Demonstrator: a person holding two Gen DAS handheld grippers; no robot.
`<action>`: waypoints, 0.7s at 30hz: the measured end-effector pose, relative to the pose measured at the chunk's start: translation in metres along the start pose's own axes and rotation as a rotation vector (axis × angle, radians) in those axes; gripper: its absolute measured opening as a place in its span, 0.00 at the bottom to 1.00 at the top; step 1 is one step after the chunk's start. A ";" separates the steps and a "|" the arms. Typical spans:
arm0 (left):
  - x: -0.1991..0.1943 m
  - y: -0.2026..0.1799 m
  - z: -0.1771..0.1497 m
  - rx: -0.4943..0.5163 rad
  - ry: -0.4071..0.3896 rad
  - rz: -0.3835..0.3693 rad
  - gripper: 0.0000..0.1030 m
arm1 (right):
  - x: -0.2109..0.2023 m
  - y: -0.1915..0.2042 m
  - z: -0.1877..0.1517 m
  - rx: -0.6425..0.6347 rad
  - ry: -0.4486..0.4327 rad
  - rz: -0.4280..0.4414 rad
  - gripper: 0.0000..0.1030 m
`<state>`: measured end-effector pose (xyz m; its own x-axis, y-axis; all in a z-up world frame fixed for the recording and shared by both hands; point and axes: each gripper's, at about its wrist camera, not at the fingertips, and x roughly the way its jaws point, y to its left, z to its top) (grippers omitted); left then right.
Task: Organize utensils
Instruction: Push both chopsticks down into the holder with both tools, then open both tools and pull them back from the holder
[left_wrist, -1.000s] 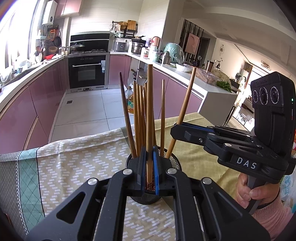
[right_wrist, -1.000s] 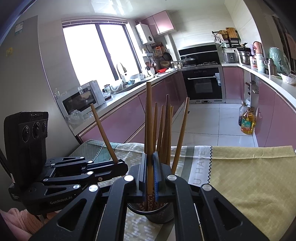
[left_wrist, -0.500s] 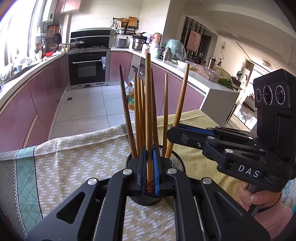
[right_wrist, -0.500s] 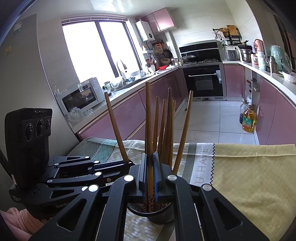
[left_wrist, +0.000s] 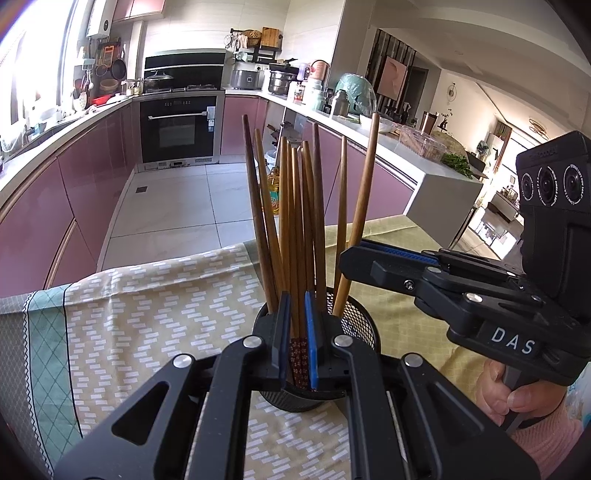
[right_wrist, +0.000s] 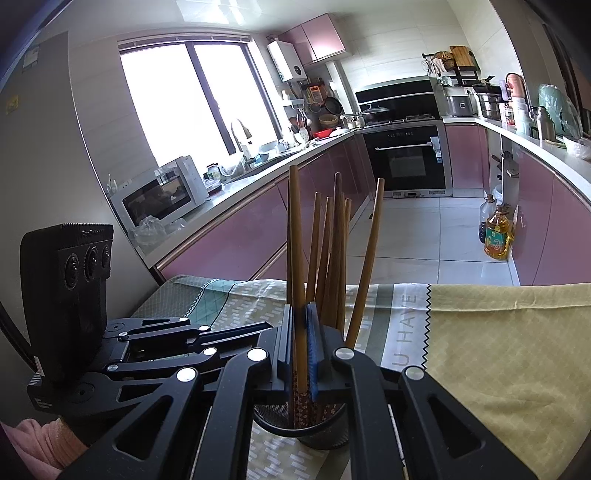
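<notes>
Both grippers — left (left_wrist: 295, 328) and right (right_wrist: 300, 345) — each clench one brown wooden chopstick (left_wrist: 294, 236) upright, to lower it into the black mesh cup (left_wrist: 356, 325).

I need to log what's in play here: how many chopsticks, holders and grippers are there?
Chopsticks: 8 (tips I can tell apart in the left wrist view; some may overlap)
Holder: 1
Grippers: 2, the left gripper and the right gripper, each shut on one chopstick
Total: 11
</notes>
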<state>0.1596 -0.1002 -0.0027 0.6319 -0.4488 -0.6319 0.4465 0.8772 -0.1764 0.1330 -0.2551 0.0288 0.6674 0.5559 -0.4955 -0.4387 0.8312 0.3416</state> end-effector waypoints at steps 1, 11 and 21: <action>-0.001 0.001 0.000 0.000 0.001 -0.001 0.08 | 0.000 0.000 0.000 0.001 -0.001 -0.002 0.08; -0.002 0.003 -0.003 -0.011 -0.008 0.007 0.16 | -0.001 -0.002 0.000 0.003 -0.015 -0.013 0.21; -0.006 0.007 -0.008 -0.025 -0.026 0.018 0.28 | 0.000 0.001 -0.001 -0.001 -0.018 -0.015 0.22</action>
<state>0.1541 -0.0894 -0.0058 0.6562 -0.4371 -0.6150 0.4193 0.8889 -0.1844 0.1320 -0.2548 0.0282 0.6849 0.5428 -0.4861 -0.4289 0.8396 0.3333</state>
